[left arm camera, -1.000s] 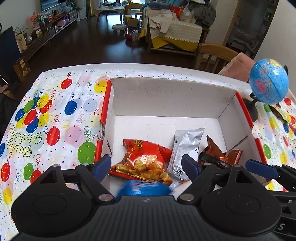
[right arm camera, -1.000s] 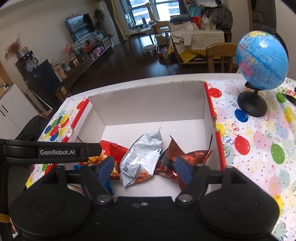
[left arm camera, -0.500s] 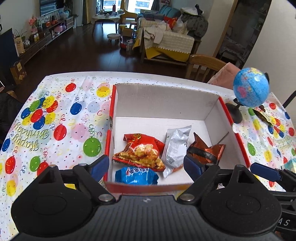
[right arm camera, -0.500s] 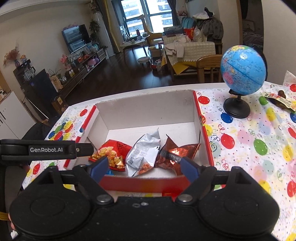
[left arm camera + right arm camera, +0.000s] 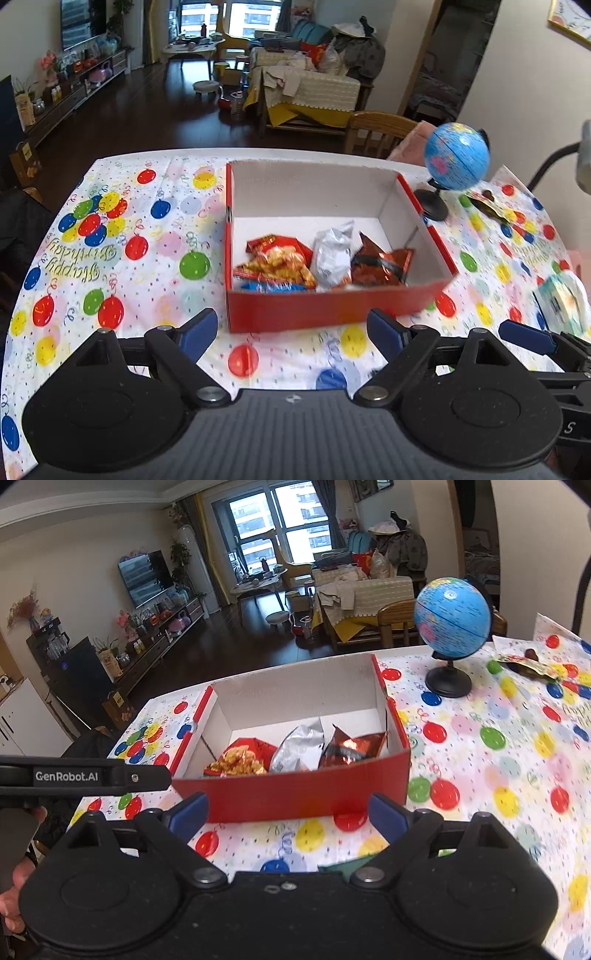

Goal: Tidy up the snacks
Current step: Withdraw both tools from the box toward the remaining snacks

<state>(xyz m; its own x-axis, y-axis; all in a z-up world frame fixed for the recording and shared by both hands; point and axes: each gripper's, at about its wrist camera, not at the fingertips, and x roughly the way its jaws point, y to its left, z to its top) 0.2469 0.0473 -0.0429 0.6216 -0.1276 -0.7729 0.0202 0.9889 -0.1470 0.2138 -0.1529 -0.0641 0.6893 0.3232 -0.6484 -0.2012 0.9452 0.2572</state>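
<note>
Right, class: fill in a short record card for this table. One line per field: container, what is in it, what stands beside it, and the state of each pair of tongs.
container: red box, open top, on the balloon tablecloth
contents: red snack bag, silver bag, brown bag, blue bag
beside it: globe to its right
loose snacks: wrapper past the globe
left tongs: open, empty, short of the box
right tongs: jaws just opening, empty

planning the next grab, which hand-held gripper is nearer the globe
Right. The right hand-held gripper sits before the box, on the side toward the globe; the left hand-held gripper is beyond it, farther from the globe.
</note>
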